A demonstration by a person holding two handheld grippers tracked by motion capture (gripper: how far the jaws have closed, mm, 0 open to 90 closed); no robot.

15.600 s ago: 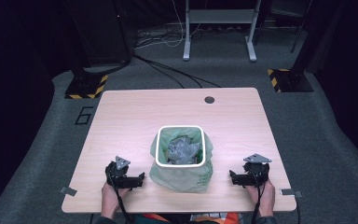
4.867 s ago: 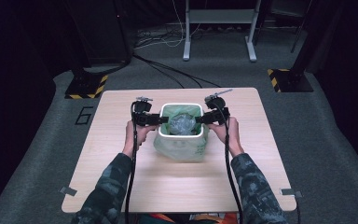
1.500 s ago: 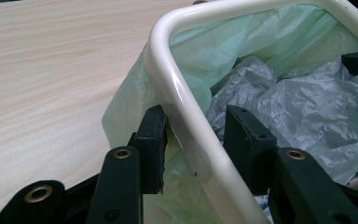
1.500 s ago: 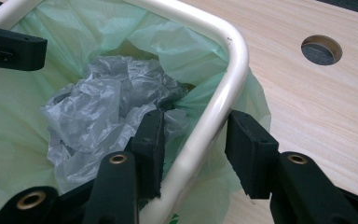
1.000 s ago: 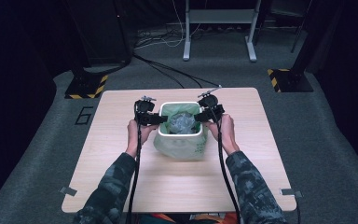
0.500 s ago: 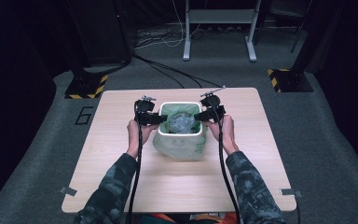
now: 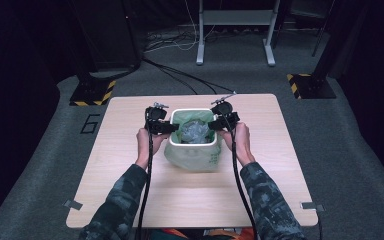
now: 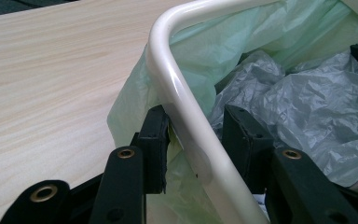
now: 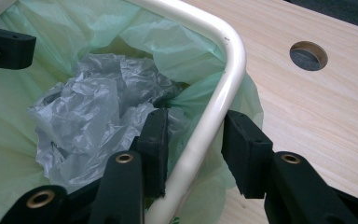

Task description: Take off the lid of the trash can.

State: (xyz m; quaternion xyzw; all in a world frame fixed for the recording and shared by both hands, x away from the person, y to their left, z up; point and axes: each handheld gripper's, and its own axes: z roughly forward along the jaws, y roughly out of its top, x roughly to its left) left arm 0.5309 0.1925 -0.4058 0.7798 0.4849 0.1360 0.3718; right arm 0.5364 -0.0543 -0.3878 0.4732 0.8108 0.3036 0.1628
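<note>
High view first, nearest the person: two camouflage sleeves (image 7: 260,200) reach forward over the bare tabletop (image 7: 130,190), a hand behind each tool, and both meet at the white bin (image 7: 192,145) standing mid-table. It is lined with a pale green bag (image 7: 200,162) whose skirt hangs down outside the wall, so the liner is folded over the rim (image 8: 186,121). The left gripper (image 7: 164,127) sits at the bin's left rim, the right gripper (image 7: 219,123) at its right, a mirrored approach that looks meant to work both sides at once. In the left gripper view the jaws are apart and straddle the rim, one outside against the green film, one inside; no clamp yet. The right gripper view shows the same: jaws apart, rim between them. Deeper in lies crumpled grey plastic (image 9: 93,116), the load. Beyond, a round cable hole (image 9: 308,55) in the tabletop. My read: they're lined up to pinch the liner's edges and free it.
</note>
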